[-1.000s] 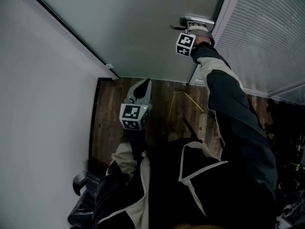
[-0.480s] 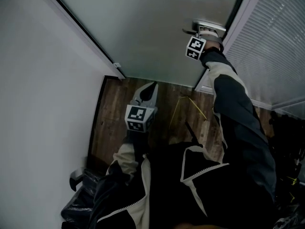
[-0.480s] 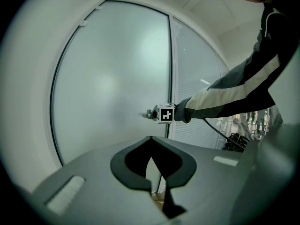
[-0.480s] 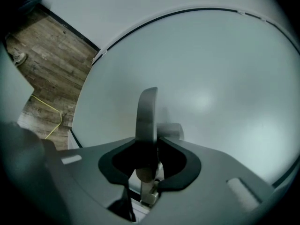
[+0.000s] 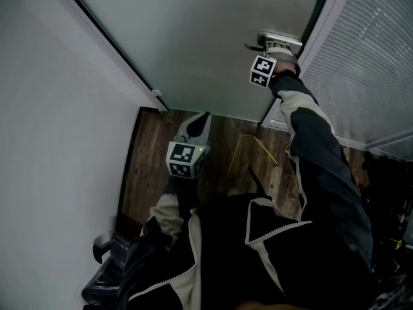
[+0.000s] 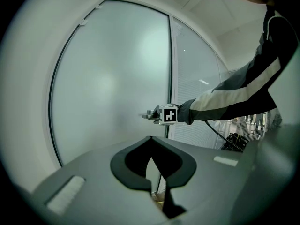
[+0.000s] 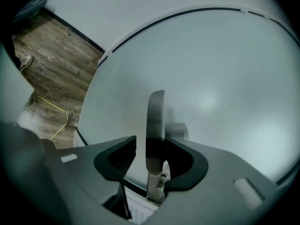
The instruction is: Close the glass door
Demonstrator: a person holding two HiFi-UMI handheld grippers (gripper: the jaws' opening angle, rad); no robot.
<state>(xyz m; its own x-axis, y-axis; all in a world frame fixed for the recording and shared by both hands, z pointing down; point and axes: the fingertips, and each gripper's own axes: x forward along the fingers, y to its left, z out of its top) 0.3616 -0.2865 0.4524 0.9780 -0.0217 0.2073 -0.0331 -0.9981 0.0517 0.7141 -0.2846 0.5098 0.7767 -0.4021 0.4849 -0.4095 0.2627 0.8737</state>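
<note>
The frosted glass door (image 5: 206, 44) fills the top of the head view, with its metal lever handle (image 5: 274, 42) near the right edge. My right gripper (image 5: 276, 48) is at that handle. In the right gripper view the handle (image 7: 154, 121) stands between the jaws, which are opening: a gap shows on the left side and the right pad is close to it. My left gripper (image 5: 195, 126) hangs lower, over the wooden floor, with its tips together and nothing in them. The left gripper view faces the door (image 6: 108, 88) and shows the right gripper (image 6: 153, 116) at the handle.
A window with white blinds (image 5: 368, 50) adjoins the door on the right. A white wall (image 5: 51, 141) runs along the left. A yellow cable (image 5: 248, 141) lies on the wood floor (image 5: 151, 173). A dark bag (image 5: 106, 279) sits at the bottom left.
The head view has shifted slightly. The right gripper stays at the handle and the left gripper hangs in the same place.
</note>
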